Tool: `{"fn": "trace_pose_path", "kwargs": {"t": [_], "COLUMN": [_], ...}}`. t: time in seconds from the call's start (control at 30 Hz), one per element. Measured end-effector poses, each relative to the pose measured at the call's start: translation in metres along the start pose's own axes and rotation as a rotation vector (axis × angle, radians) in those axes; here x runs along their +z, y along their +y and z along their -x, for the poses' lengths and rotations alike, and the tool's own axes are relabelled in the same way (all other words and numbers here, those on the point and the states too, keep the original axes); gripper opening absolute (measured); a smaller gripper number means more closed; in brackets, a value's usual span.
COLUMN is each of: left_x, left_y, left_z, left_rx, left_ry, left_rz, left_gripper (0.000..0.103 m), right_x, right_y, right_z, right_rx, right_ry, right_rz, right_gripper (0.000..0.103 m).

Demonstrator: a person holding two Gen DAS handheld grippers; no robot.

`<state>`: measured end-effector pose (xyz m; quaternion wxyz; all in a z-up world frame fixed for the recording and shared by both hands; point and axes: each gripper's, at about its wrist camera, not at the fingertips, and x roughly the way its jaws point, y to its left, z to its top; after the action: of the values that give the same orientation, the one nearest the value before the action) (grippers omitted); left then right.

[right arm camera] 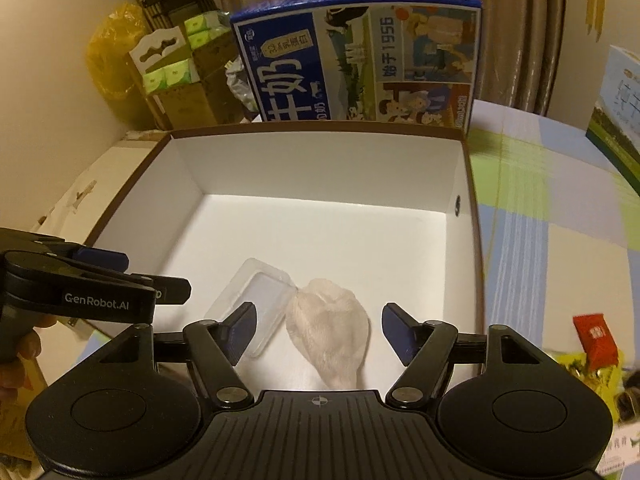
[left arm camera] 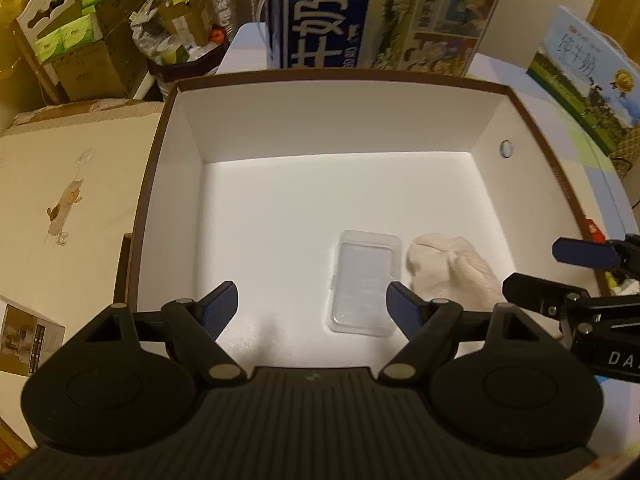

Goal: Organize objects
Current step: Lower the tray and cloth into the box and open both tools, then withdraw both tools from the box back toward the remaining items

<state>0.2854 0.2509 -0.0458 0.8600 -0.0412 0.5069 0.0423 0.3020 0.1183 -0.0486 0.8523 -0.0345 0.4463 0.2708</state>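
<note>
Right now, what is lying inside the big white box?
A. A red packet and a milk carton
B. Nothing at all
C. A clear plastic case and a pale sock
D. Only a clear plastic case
C: on the floor of the box, a clear case lies beside a pale sock, and nothing else shows inside.

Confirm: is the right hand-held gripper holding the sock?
No: the right hand-held gripper is open and empty, and the pale sock lies loose on the box floor beside the clear plastic case.

The box [left arm camera: 188, 136] floor lies bare except the clear case [left arm camera: 366, 284] and sock [left arm camera: 448, 268] near the front.
</note>
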Motion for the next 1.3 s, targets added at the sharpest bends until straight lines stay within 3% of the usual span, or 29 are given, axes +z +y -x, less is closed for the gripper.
{"fn": "trace_pose_path", "kwargs": {"t": [0.5,1.3], "left_x": [-0.021,-0.086], "left_y": [-0.03,-0.102], "left_z": [0.04,0.086], "left_rx": [-0.018,-0.015], "left_ry": [-0.048,-0.06], "left_rz": [-0.025,-0.014], "left_gripper": [0.081,0.083], "right_x": [-0.024,-0.084], "right_y": [-0.007,-0.045], "right_z": [0.055,0.131], "right_rx": [0.031,0.104], "right_ry": [-0.055,-0.072], "right_rz": [-0.05,-0.021], "right_gripper": [0.067,0.067]}}
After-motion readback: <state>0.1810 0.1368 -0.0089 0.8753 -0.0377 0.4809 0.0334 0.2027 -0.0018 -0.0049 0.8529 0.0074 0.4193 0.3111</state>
